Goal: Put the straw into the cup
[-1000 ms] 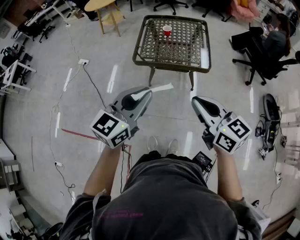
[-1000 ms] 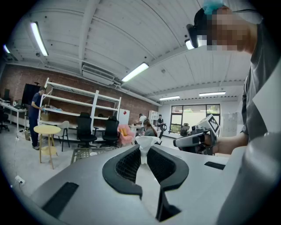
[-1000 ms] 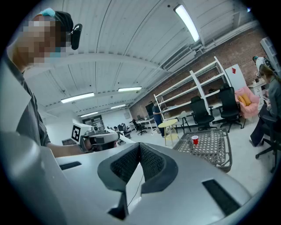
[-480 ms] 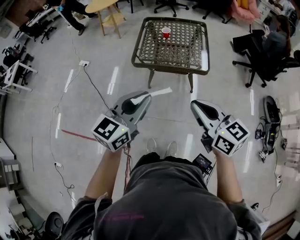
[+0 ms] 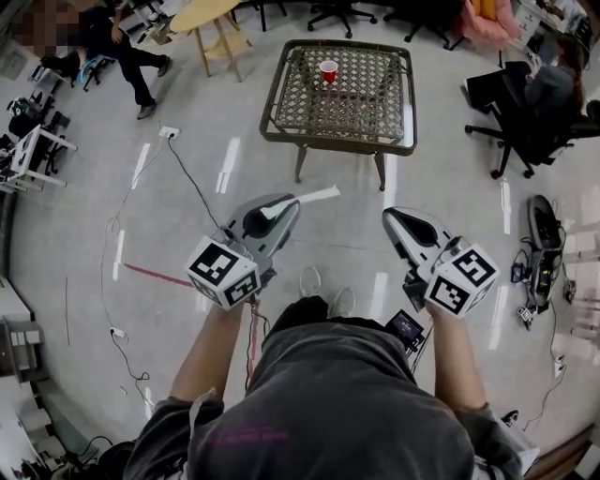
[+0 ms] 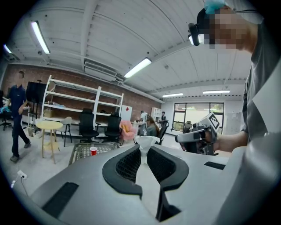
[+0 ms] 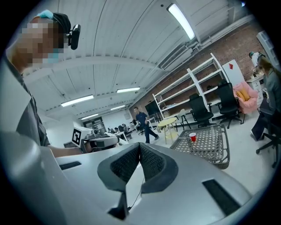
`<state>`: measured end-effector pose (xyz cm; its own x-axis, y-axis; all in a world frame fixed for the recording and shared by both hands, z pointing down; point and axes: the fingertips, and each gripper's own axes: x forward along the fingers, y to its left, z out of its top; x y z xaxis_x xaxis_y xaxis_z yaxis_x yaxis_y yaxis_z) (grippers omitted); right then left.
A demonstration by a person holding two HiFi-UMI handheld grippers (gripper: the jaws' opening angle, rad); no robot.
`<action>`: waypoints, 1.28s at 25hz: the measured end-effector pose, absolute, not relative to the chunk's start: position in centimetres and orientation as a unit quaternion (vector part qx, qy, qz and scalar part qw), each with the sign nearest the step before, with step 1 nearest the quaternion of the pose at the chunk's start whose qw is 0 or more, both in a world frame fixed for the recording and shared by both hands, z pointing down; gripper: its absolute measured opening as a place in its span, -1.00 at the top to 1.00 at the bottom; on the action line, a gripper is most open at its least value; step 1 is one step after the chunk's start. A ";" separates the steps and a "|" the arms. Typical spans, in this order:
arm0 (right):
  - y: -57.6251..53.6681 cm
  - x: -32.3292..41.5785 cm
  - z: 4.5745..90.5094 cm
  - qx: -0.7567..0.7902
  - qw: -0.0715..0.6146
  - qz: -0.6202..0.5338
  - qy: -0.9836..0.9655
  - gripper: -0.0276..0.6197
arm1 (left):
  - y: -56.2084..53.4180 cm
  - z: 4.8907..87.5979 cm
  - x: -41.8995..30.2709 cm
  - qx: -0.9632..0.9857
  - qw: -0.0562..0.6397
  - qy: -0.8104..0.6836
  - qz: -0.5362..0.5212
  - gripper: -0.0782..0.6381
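Observation:
A small red cup (image 5: 328, 71) stands near the far edge of a lattice-top table (image 5: 373, 103) several steps ahead of me. In my left gripper's view the red cup (image 6: 93, 150) is far off to the left, and in my right gripper's view the red cup (image 7: 192, 137) is far to the right. My left gripper (image 5: 292, 201) is shut on a white straw (image 5: 317, 196) that juts forward and to the right. The straw (image 6: 144, 152) shows pinched between the black pads. My right gripper (image 5: 389, 217) is level beside it, shut (image 7: 139, 145) and holding nothing.
A person (image 5: 120, 47) walks at the upper left near a round wooden table (image 5: 202, 13). A cable and power strip (image 5: 169, 132) lie on the floor to the left. Office chairs and a seated person (image 5: 548, 89) are at the right. My shoes (image 5: 321, 281) show below.
A person has walked into the head view at the upper left. Both grippers stay about where they were, the straw still in the left one.

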<state>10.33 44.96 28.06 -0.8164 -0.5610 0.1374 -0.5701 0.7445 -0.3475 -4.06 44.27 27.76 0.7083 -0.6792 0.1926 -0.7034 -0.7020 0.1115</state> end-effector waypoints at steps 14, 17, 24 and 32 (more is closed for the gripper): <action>40.8 11.6 29.1 0.309 0.024 0.202 -0.929 0.87 | 40.2 28.5 -3.2 0.921 0.095 -0.370 0.069 0.64; 39.5 11.2 29.3 0.311 0.025 0.207 -0.927 0.87 | 38.7 28.4 -3.7 0.922 0.095 -0.369 0.068 0.64; 36.1 9.5 30.0 0.313 0.036 0.215 -0.924 0.87 | 35.2 29.2 -5.5 0.921 0.107 -0.368 0.067 0.64; 31.6 8.5 30.5 0.328 0.041 0.220 -0.918 0.87 | 30.3 29.9 -6.8 0.924 0.116 -0.359 0.060 0.64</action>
